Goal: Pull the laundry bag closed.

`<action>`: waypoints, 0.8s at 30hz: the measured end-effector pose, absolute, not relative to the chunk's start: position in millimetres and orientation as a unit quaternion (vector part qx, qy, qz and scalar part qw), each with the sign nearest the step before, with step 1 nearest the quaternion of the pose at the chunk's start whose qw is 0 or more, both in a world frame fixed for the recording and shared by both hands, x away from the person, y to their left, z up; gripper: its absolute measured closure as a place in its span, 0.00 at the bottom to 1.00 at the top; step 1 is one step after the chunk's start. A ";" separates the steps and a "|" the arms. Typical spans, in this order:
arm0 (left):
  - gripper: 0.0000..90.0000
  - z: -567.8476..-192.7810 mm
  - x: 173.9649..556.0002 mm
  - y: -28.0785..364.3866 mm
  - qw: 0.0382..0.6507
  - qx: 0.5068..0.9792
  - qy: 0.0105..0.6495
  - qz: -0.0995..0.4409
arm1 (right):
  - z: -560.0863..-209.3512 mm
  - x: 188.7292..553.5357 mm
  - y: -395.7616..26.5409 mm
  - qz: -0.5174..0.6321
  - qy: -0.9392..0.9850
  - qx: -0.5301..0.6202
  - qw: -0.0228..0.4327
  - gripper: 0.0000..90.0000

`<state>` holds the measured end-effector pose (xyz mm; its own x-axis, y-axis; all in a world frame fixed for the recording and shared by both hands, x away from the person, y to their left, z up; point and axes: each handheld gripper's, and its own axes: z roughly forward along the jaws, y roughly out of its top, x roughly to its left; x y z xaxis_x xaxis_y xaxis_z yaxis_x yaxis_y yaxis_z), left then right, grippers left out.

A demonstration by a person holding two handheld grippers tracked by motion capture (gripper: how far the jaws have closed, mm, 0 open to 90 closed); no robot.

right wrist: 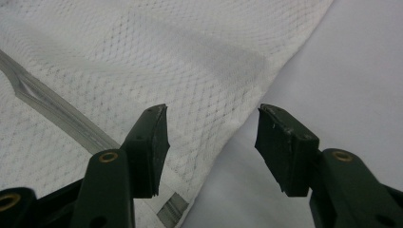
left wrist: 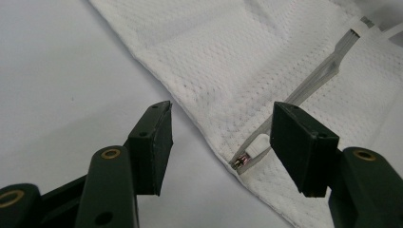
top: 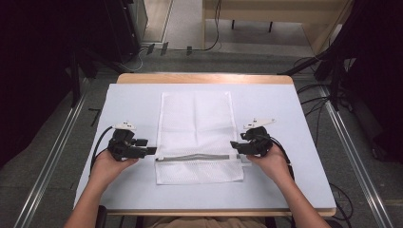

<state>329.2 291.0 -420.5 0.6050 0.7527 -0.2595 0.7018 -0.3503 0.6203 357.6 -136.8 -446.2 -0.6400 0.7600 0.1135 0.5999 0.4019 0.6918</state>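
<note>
Table (top: 285, 190), centre of the high view: white-covered, wooden edge at the far side. White mesh bag (top: 197, 123): flat at mid-frame, grey zipper (top: 197, 156) running across its lower part. Left claw (top: 153, 151): lower left, jaws apart, straddling the bag's edge at the zipper end, nothing gripped. Right claw (top: 234, 145): lower right, jaws apart over the opposite edge, nothing gripped.

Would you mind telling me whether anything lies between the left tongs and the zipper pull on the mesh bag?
Nothing visible does: the open left tongs face the zipper pull at the mesh bag edge.
</note>
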 end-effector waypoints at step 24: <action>0.48 -421.6 334.7 285.7 0.360 0.824 0.437 0.020 | -435.2 350.4 -115.3 0.362 0.842 0.390 0.088 0.57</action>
<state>334.7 285.7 -421.6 0.6167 0.7349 -0.2822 0.7061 -0.3578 0.6111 350.4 -115.3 -435.2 -0.6801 0.7206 0.1352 0.5939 0.4333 0.6779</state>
